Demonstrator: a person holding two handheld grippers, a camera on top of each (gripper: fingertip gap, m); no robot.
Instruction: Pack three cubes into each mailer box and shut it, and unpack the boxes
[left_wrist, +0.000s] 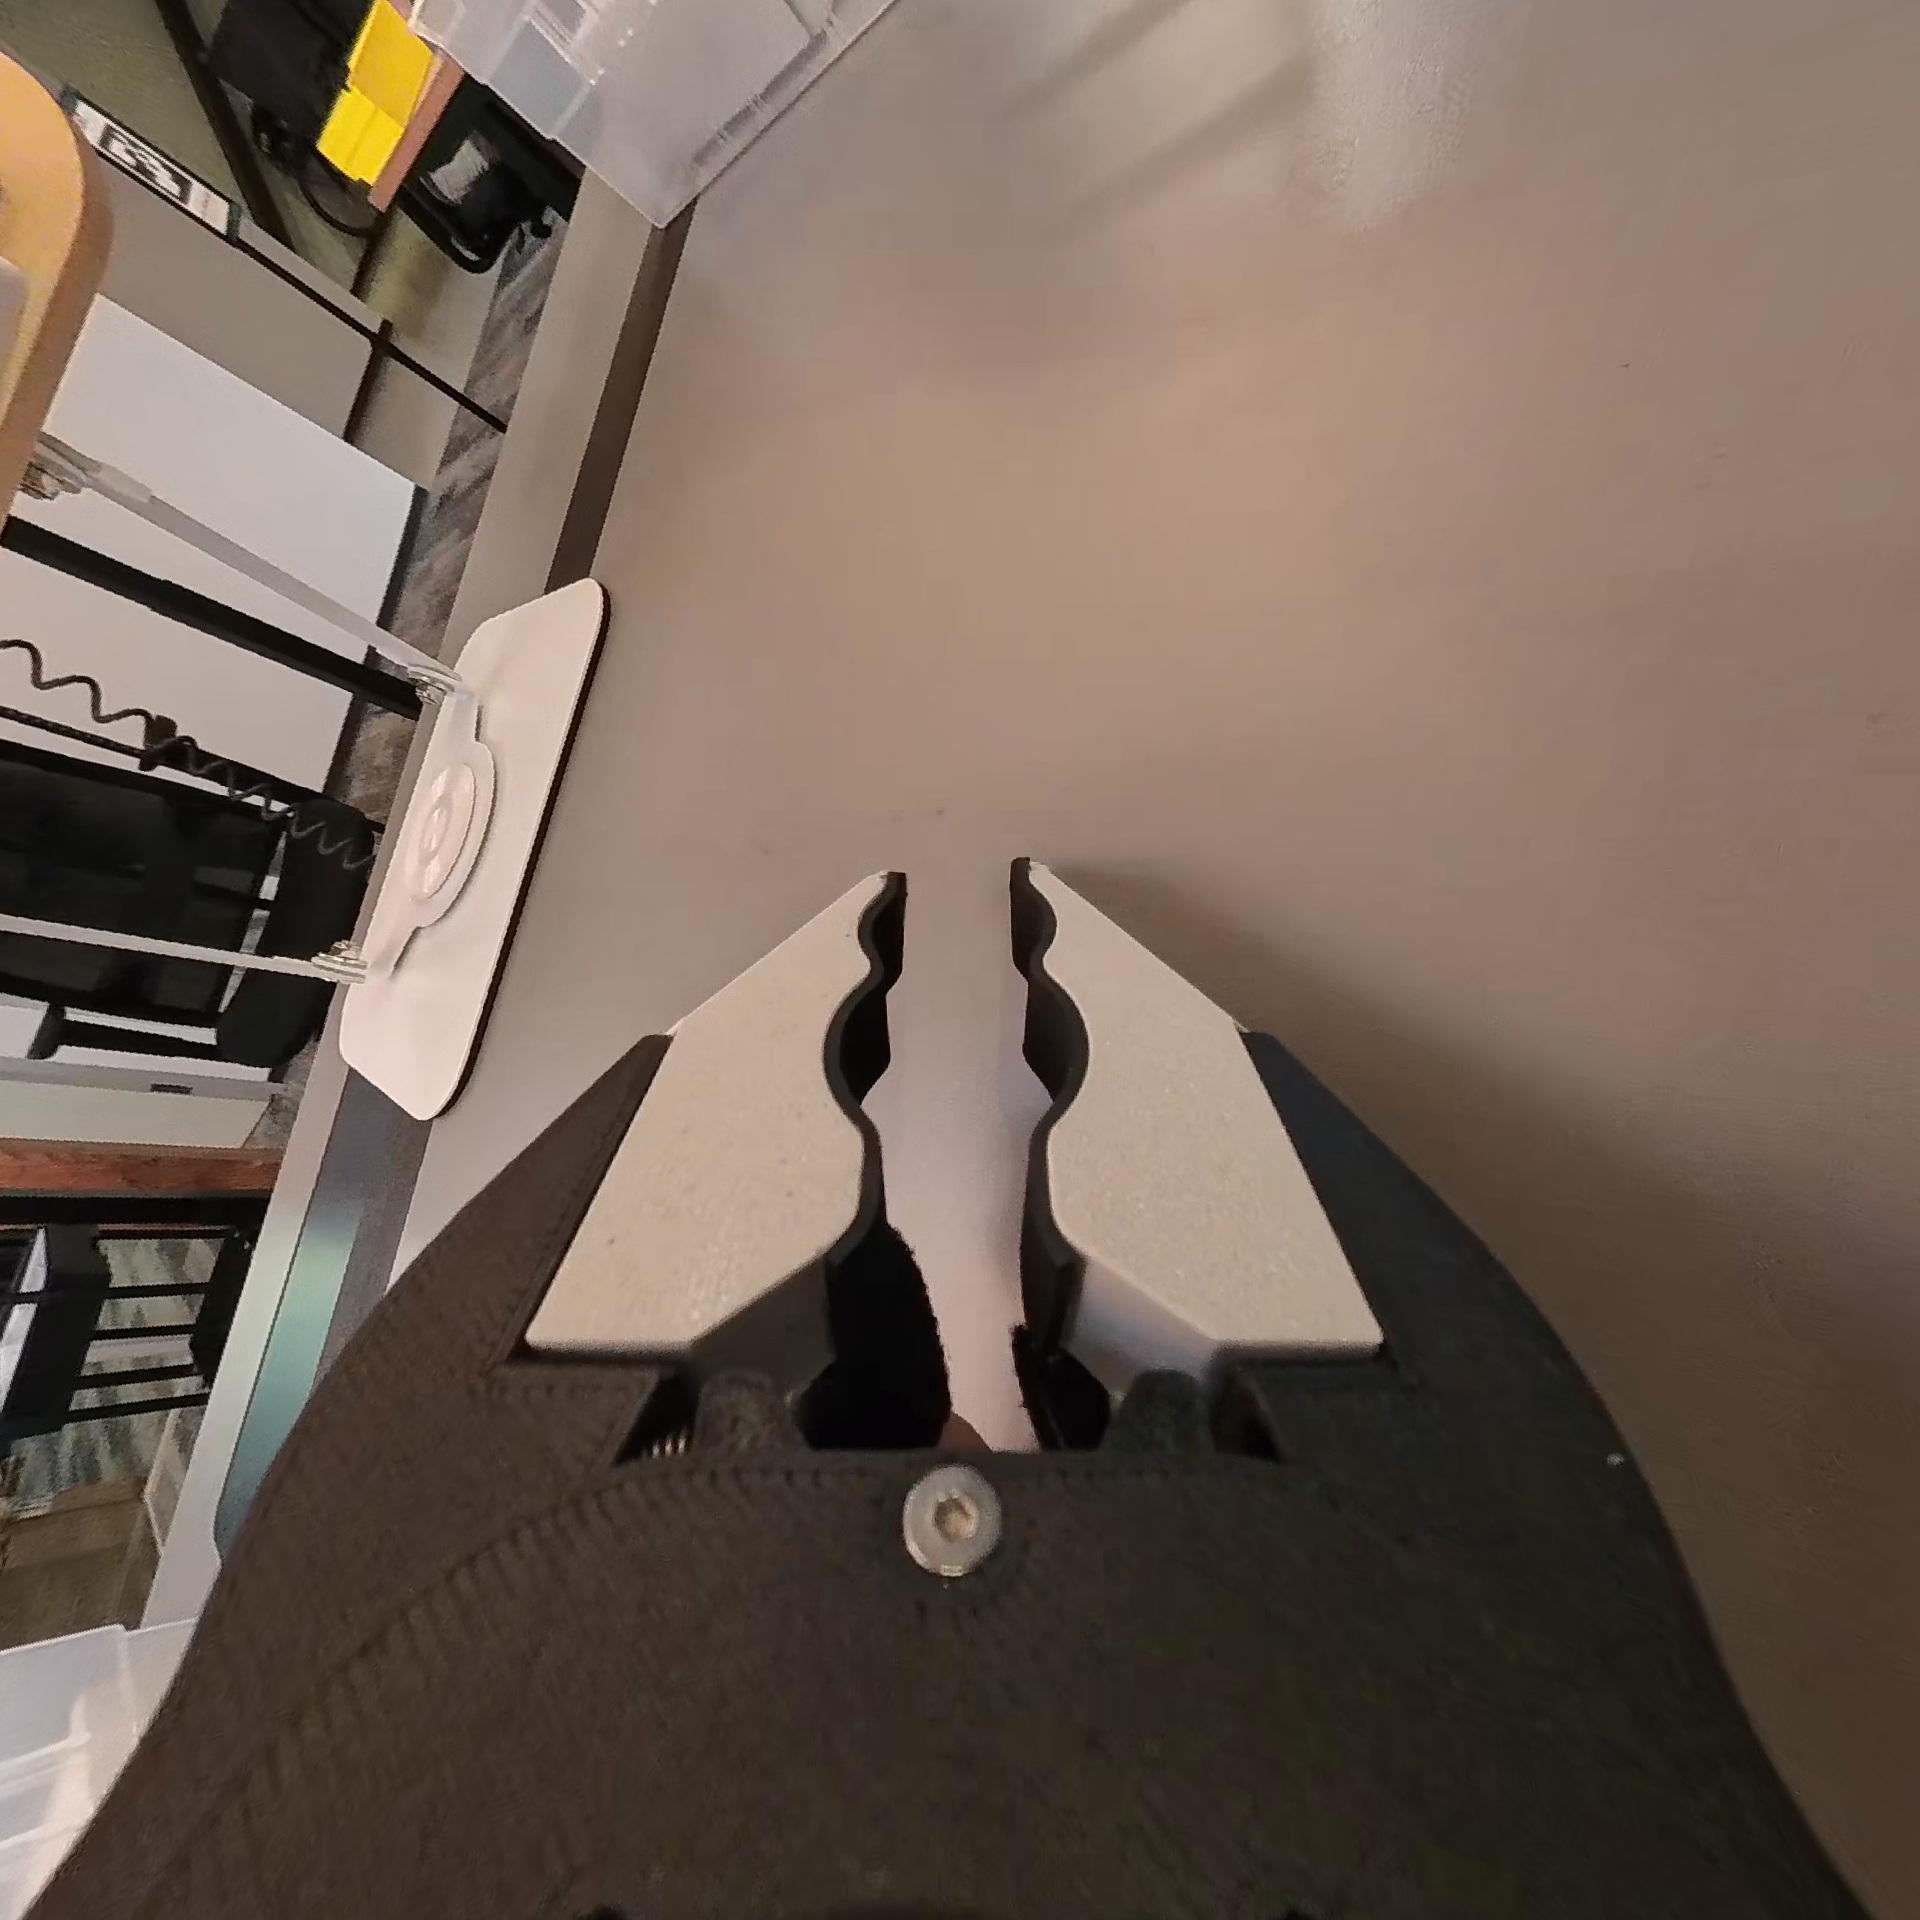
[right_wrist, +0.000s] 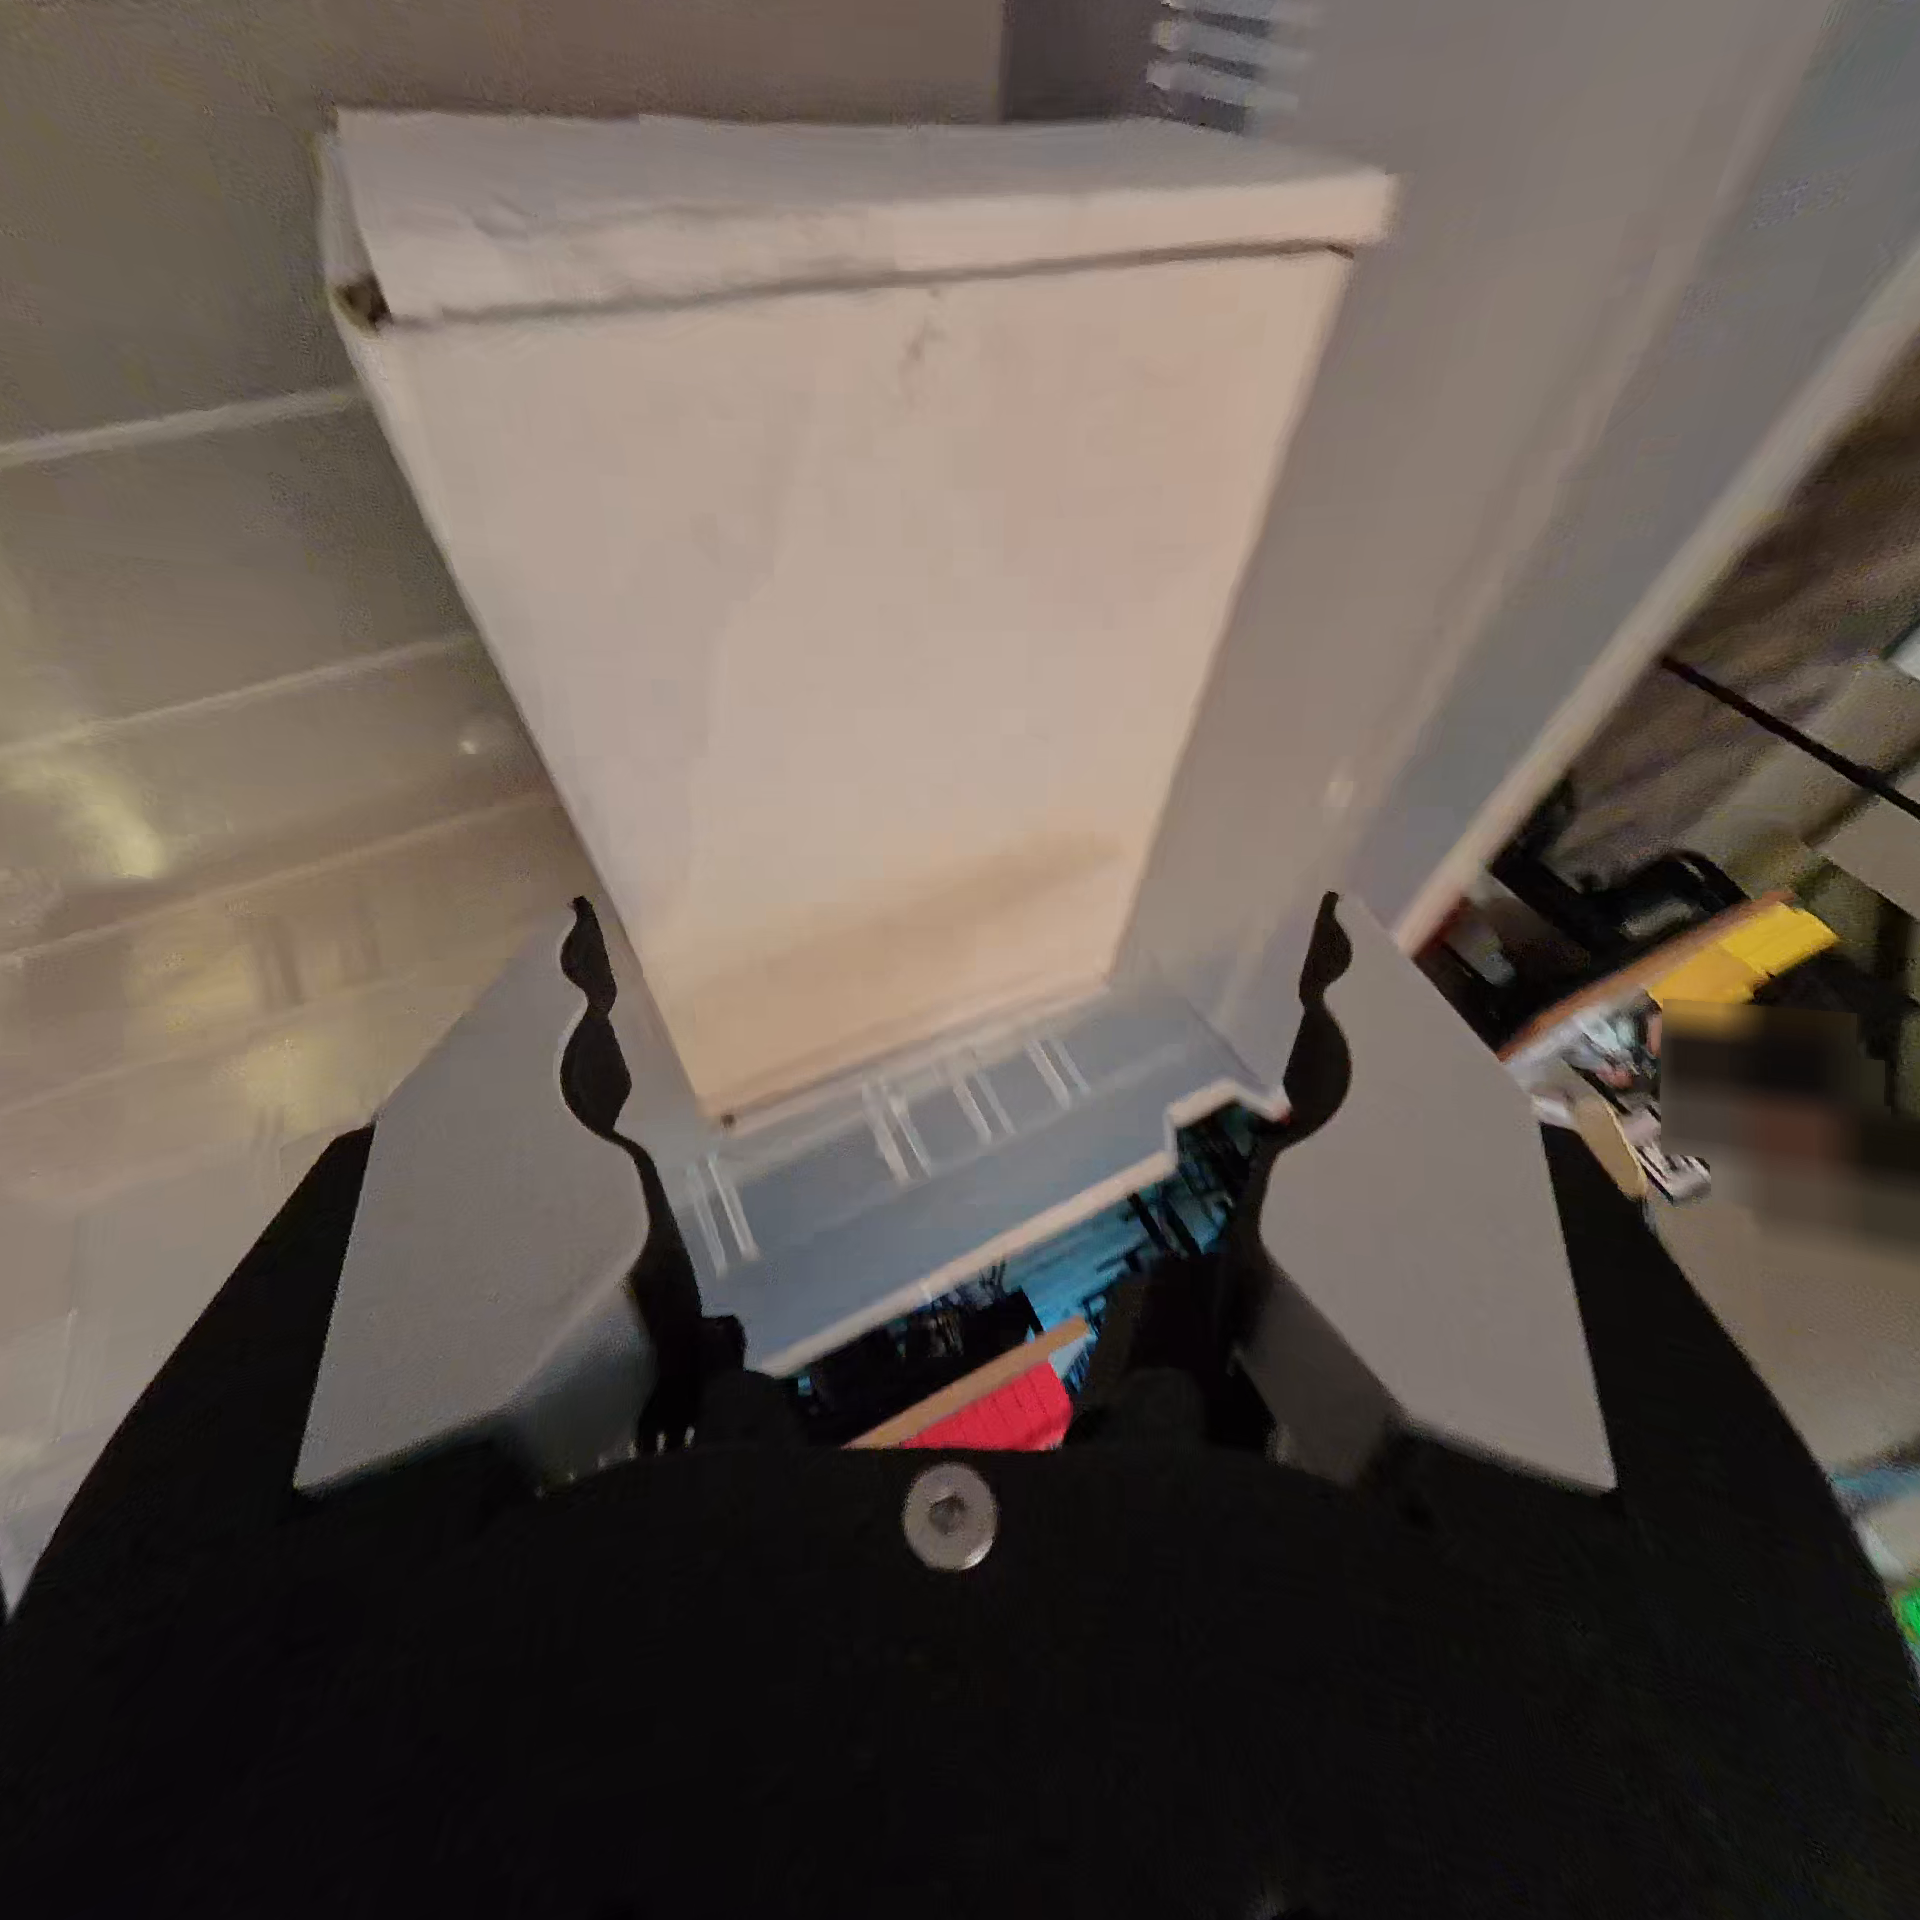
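Observation:
In the right wrist view a white mailer box (right_wrist: 831, 582) with its lid closed lies inside a clear plastic bin (right_wrist: 966, 1195), its near end against the bin's rim. My right gripper (right_wrist: 956, 909) is wide open. Its fingertips stand on either side of the box's near end without touching it. In the left wrist view my left gripper (left_wrist: 958, 883) hovers over the bare grey table (left_wrist: 1247, 571). Its fingers are nearly together, with a narrow gap and nothing between them. No cubes are in view.
The table's edge (left_wrist: 613, 436) runs along the left, and a white flat plate (left_wrist: 478, 831) with thin rods sits by it. A clear bin (left_wrist: 675, 104) stands at the far end. Ribbed clear bin walls (right_wrist: 208, 675) are left of the box. Red (right_wrist: 997, 1403) and yellow (right_wrist: 1745, 956) items lie below.

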